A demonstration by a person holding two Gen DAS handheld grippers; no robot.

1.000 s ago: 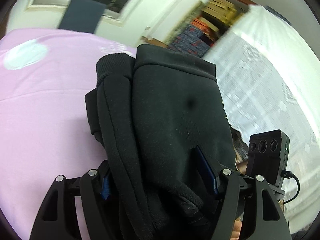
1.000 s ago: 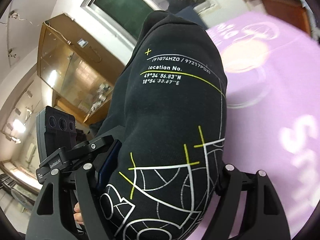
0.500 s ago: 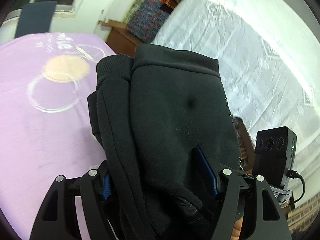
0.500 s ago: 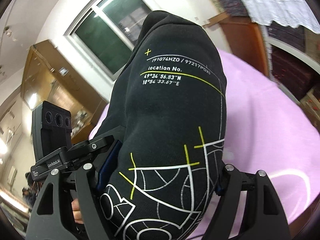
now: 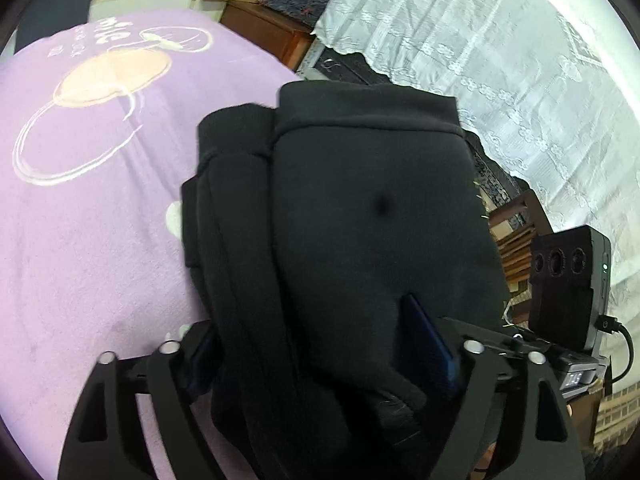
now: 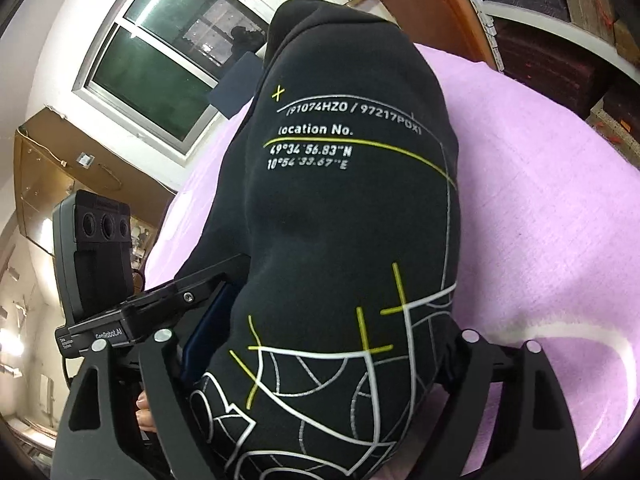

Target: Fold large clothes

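Observation:
A folded black sweatshirt point(image 5: 360, 220) fills the left wrist view, its ribbed hem edges stacked at the top. My left gripper point(image 5: 320, 352) is shut on it, with thick cloth bunched between the fingers. In the right wrist view the same sweatshirt point(image 6: 344, 220) shows white and yellow printed lines and coordinates text. My right gripper point(image 6: 316, 360) is shut on it too. The sweatshirt is held above the purple bed cover point(image 5: 80, 220), which also shows in the right wrist view point(image 6: 540, 240). The fingertips are hidden in the cloth.
A white lace curtain point(image 5: 500, 60) hangs on the right. A wooden cabinet point(image 5: 268, 28) and dark shelves point(image 6: 540, 40) stand beyond the bed's edge. A window point(image 6: 160, 72) and a glass cupboard point(image 6: 60, 168) are on the far side. The other gripper's camera unit point(image 5: 568, 292) is close by.
Both grippers have swung with the sweatshirt held: the bed and room have shifted across both views. The grip on the cloth is unchanged.

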